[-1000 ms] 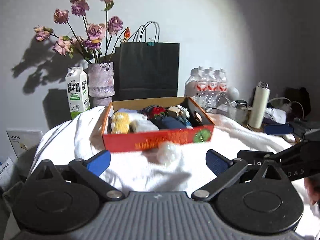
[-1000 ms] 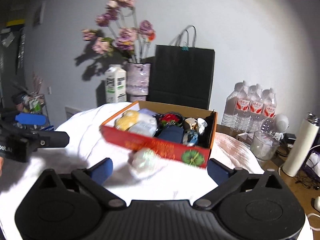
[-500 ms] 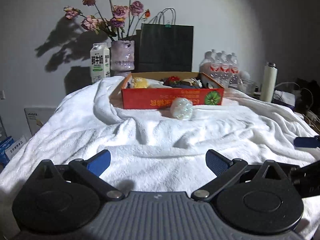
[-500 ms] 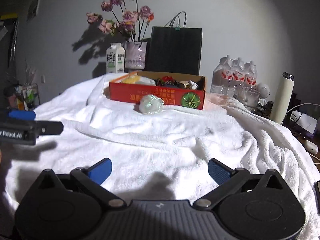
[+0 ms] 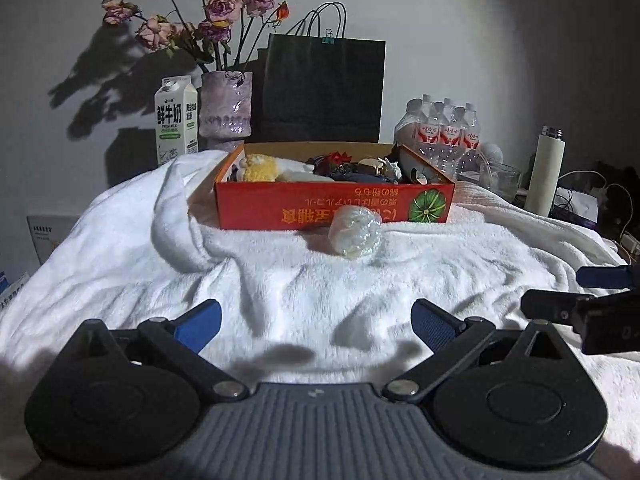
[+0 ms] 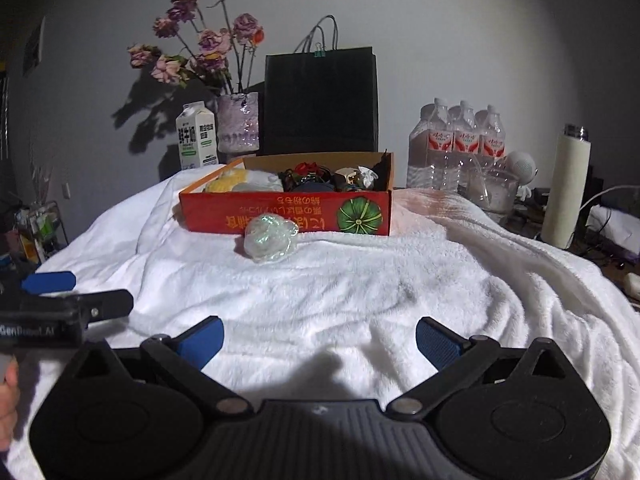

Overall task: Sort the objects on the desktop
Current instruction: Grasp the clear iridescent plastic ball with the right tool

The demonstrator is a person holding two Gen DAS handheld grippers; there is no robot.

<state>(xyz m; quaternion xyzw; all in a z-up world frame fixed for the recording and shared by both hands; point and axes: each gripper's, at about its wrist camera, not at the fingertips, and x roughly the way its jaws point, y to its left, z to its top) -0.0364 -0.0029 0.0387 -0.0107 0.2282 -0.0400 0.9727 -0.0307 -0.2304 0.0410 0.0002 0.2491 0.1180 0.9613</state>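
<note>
Both grippers low over the white blanket point(image 5: 280, 280), jaws spread wide, nothing held.

Left gripper point(image 5: 316, 322) and right gripper point(image 6: 319, 340) sit side by side, well back from the red box point(image 5: 334, 202). Crinkled clear wrapper ball point(image 5: 355, 232) lies on the blanket, just in front of the box's front wall; cannot tell whether it touches. Box holds mixed small items. Behind it: milk carton point(image 5: 176, 120), vase of dried flowers point(image 5: 226, 110), black paper bag point(image 5: 322, 88), water bottles point(image 5: 444, 132) to the right.
</note>
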